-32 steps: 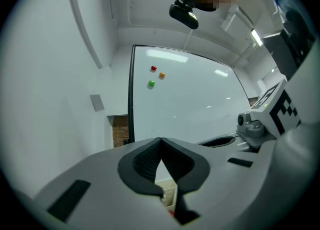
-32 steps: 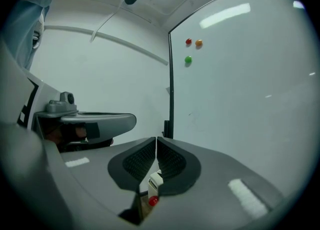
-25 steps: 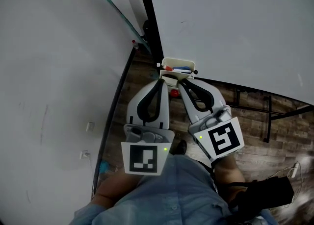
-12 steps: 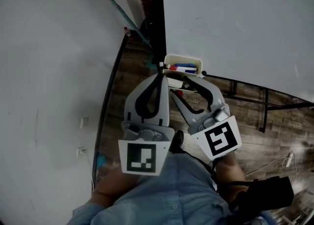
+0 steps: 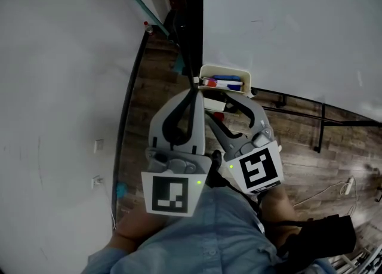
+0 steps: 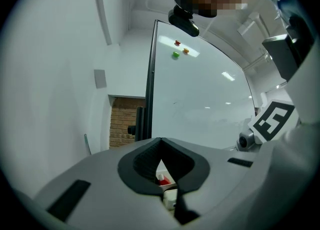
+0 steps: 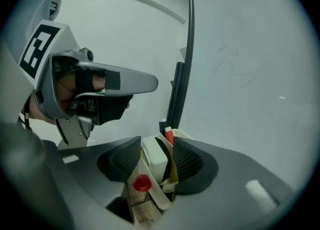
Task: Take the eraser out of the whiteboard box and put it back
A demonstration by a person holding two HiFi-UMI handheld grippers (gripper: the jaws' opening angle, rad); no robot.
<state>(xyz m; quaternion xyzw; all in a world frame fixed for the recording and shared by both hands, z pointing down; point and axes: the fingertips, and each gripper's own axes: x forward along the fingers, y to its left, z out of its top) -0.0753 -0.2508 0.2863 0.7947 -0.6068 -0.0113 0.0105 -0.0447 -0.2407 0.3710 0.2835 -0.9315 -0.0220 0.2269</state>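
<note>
The white whiteboard box [image 5: 225, 73] hangs at the whiteboard's lower corner with red and blue markers in it. In the right gripper view the white eraser with a black side [image 7: 154, 158] stands upright at the box's end [image 7: 176, 135]. It sits between the jaws of my right gripper [image 7: 157, 144] [image 5: 219, 104], which are opening; the pads do not press on it. To the left of the box my left gripper [image 5: 194, 88] [image 6: 160, 143] points level, its tips together on nothing.
The whiteboard [image 5: 286, 28] fills the right, edged by a black frame post [image 5: 192, 16]; a white wall stands to the left. A red knob [image 7: 141, 183] sits below the box. Coloured magnets [image 6: 176, 53] stick high on the board. Cables [image 5: 346, 186] lie on the wooden floor.
My right gripper's jaws have spread from shut to wide open below the box. Both grippers have sunk a little, and the head view has shifted.
</note>
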